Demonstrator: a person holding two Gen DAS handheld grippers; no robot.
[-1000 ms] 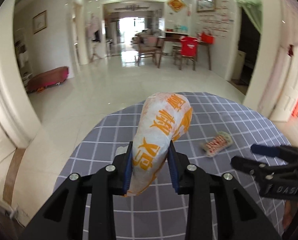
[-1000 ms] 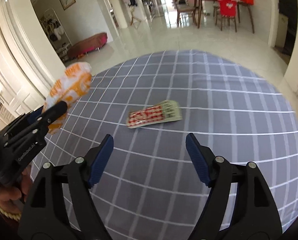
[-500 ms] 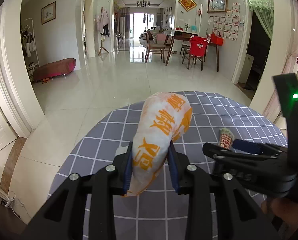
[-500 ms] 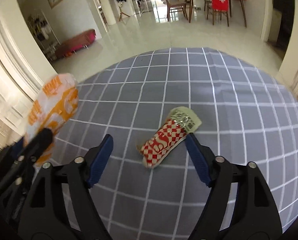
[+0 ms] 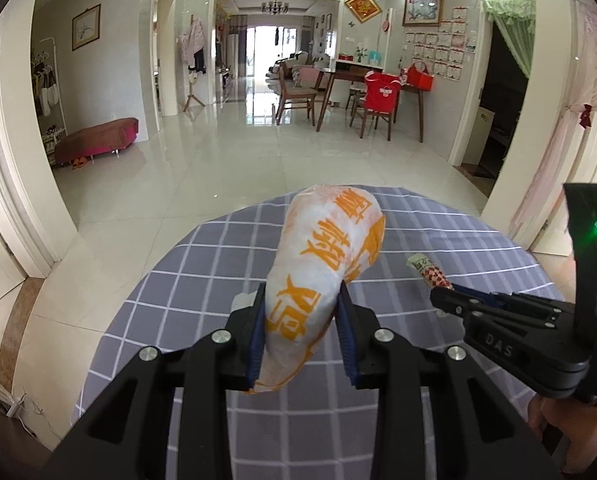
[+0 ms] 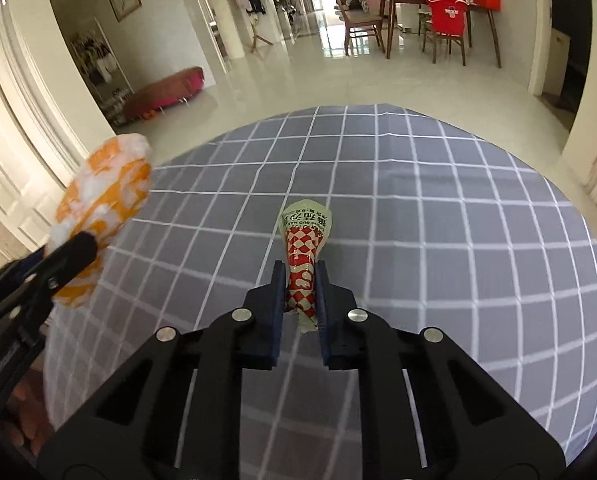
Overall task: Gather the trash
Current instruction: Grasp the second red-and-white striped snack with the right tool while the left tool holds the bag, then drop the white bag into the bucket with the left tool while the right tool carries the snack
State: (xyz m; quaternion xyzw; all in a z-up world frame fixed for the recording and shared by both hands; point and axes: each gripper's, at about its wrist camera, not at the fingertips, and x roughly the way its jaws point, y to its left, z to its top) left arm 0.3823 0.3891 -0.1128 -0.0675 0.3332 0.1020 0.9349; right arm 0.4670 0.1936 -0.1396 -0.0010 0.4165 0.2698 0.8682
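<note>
Right claw [image 6: 301, 294] closing on red-checked wrapper [image 6: 304, 256], pads apparently pressing; left claw [image 5: 301, 334] grips orange bag [image 5: 326, 264]. Squeeze firm, then lift off tabletop [image 6: 458, 216].

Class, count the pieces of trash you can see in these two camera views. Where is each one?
2. The orange-and-white wrapper is pinched in the left gripper, above the checked tablecloth. The red-checked wrapper sits in the closing right gripper. Others may be hidden.

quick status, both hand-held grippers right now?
Left hand-held gripper: shut on the orange-and-white wrapper, held above the table.
Right hand-held gripper: jaws closing, pads already pressing on the red-checkered packet.
</note>
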